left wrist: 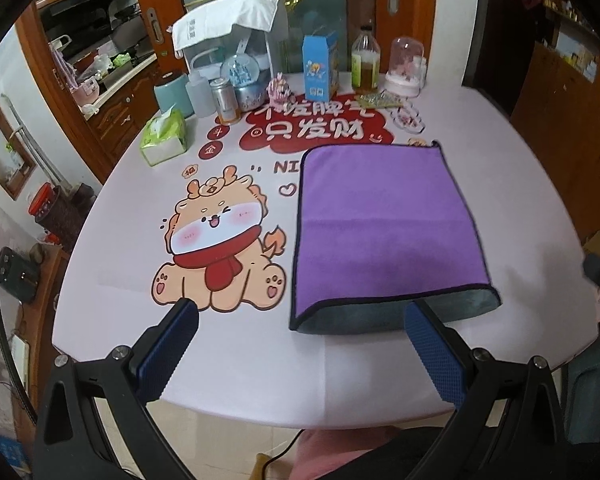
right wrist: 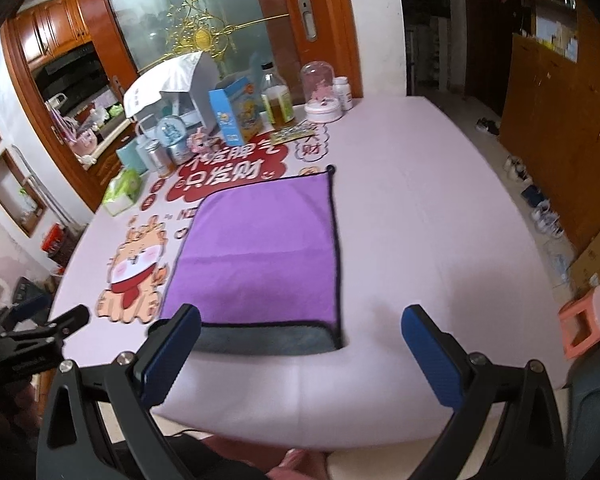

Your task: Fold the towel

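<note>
A purple towel with black trim and a grey underside lies folded on the pale pink table; its grey folded edge faces me. My left gripper is open and empty, just short of the towel's near edge, with its right finger by the near right corner. In the right wrist view the towel lies ahead and left. My right gripper is open and empty above the towel's near right corner. The left gripper's body shows at the left edge.
Clutter stands along the table's far edge: a tissue pack, cans and a snow globe, a blue carton, a bottle, a pink dome. A cartoon dragon print lies left of the towel. A pink stool stands on the floor at right.
</note>
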Demonstrator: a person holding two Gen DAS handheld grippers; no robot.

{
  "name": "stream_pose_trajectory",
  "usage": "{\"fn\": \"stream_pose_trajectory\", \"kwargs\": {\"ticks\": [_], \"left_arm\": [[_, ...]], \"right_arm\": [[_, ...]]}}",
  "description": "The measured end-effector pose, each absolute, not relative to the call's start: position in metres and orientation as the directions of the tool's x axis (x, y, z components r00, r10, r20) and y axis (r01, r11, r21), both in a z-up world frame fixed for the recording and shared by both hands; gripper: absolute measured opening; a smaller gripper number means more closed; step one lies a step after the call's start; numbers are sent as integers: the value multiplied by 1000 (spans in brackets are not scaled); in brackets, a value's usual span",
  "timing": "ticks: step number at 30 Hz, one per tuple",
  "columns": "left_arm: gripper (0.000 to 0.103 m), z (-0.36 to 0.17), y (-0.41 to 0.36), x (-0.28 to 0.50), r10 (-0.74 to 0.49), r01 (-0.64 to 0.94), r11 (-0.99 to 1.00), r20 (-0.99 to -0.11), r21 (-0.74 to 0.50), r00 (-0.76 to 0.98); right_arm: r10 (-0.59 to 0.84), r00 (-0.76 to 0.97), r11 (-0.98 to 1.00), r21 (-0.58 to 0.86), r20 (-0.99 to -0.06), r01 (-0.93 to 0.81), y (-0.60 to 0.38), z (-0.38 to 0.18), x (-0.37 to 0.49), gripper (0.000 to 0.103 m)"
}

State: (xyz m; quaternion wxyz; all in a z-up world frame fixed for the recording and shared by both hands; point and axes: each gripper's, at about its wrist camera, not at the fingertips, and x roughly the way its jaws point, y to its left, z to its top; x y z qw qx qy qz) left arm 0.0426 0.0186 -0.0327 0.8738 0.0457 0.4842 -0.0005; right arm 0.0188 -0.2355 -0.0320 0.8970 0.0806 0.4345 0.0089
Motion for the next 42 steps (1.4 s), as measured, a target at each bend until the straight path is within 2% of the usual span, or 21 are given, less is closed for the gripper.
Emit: {"fn": "stream_pose_trajectory", "kwargs": {"ticks": [7,17,22,35,38,42], "left_arm": [[102,-59,24,73,35,89,992,-881,87,471],[102,-104,25,103,20,144,986,-927,80,375],[102,-127,23,116,2,169,984,-943,61,331],[102,-172,25,138,-28,215,976,-980,16,198],[100,-179,24,138,-38,229,973,-982,5,183],[92,-186,22,139,-47,238,971,-986,-9,158]], "right_arm": [[72,607,989,135,-792,59,-252,-52,37,101],[198,561,979,185,-804,-81,-248,-96,59,96],[208,535,978,171,-819,-118,-239,-120,67,94],[240,390,970,208,-889,-121,-238,-175,87,72],[254,371,967,224,-893,-123,-236,-181,87,66],[268,353,963,239,-896,-125,-236,-187,90,57]]}}
